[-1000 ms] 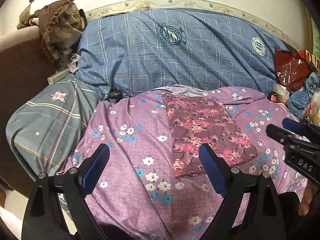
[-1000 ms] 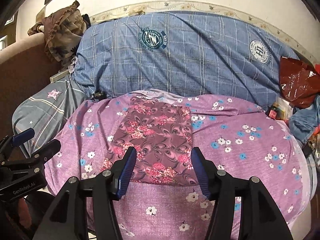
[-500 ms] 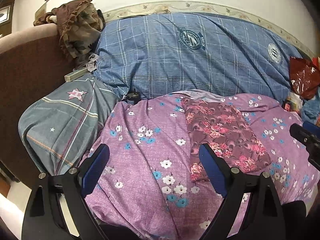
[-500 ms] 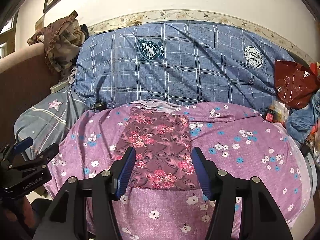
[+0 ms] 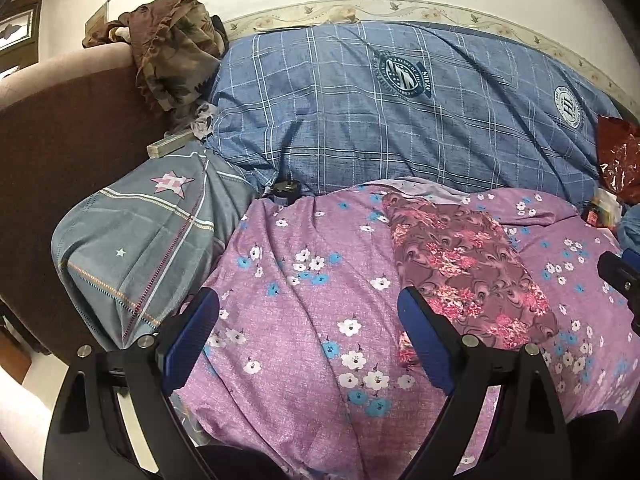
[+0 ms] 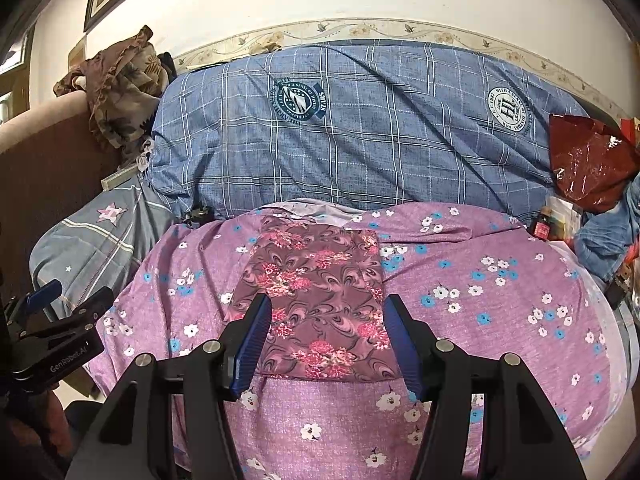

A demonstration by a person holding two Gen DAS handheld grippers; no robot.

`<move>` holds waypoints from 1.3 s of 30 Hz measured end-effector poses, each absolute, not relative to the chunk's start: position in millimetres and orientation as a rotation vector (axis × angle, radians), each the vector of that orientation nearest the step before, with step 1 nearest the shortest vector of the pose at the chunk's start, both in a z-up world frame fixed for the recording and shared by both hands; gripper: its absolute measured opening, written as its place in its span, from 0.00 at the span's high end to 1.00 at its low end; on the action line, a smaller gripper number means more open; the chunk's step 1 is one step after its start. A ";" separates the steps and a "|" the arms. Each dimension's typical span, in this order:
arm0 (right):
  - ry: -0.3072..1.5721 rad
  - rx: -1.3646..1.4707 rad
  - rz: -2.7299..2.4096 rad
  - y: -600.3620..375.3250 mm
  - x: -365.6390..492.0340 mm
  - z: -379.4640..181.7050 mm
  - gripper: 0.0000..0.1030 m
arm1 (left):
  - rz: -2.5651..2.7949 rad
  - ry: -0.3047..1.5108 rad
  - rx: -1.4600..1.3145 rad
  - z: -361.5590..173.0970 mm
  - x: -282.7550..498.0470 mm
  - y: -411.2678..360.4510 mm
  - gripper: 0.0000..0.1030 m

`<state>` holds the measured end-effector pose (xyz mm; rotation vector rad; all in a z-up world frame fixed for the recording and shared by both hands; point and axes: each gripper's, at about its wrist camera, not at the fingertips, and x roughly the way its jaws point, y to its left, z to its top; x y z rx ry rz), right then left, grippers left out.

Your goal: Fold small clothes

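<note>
- Where the purple flowered sheet (image 6: 480, 320) covers the bed, a folded garment (image 6: 320, 292) in maroon with pink blossoms lies flat as a neat rectangle, its far edge near the blue checked quilt (image 6: 380, 128).
- The right gripper (image 6: 326, 338) hangs just above the near end of the garment; its blue-padded jaws stand partly apart with nothing between them, and neither pad presses on the cloth.
- The left gripper (image 5: 308, 340) is off to the left of the garment over bare sheet, its jaws spread wide and empty. In its own view the garment (image 5: 468, 272) lies to the right, with the near left corner just behind the right pad.
- Each gripper shows at the edge of the other's view: the left one at the lower left of the right wrist view, the right gripper (image 5: 620, 276) at the far right of the left wrist view.
- A grey pillow (image 5: 136, 248) with a star patch sits left of the sheet, against a brown headboard (image 5: 60, 152).
- Crumpled brown cloth (image 6: 120, 84) is draped over the headboard's top.
- A red plastic bag (image 6: 588, 160) lies at the right end of the quilt, among other clutter too small to make out.
</note>
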<state>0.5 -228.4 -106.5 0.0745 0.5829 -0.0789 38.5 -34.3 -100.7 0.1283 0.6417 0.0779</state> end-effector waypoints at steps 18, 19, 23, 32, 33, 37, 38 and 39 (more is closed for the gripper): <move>0.564 0.062 -0.086 -226.1 -4.6 -102.9 0.42 | 0.013 0.628 0.146 -88.5 28.2 -48.0 0.11; 0.562 0.061 -0.086 -225.9 -4.8 -102.4 0.42 | 0.010 0.627 0.149 -87.6 27.7 -48.9 0.11; 0.558 0.061 -0.084 -226.7 -6.3 -100.9 0.42 | -0.008 0.622 0.150 -83.7 25.8 -51.2 0.11; 0.542 0.049 -0.084 -224.0 -9.6 -95.7 0.42 | -0.021 0.610 0.128 -73.9 22.5 -52.3 0.11; 0.539 0.048 -0.084 -223.9 -10.2 -94.9 0.42 | -0.025 0.609 0.124 -72.5 22.1 -52.3 0.11; 0.527 0.045 -0.085 -223.9 -11.9 -91.5 0.42 | -0.034 0.602 0.117 -68.6 20.2 -52.9 0.11; 0.524 0.045 -0.086 -223.9 -12.2 -90.8 0.42 | -0.037 0.601 0.116 -68.0 20.1 -53.1 0.11; 0.522 0.046 -0.086 -224.0 -12.6 -90.4 0.42 | -0.039 0.600 0.116 -67.4 19.6 -53.7 0.11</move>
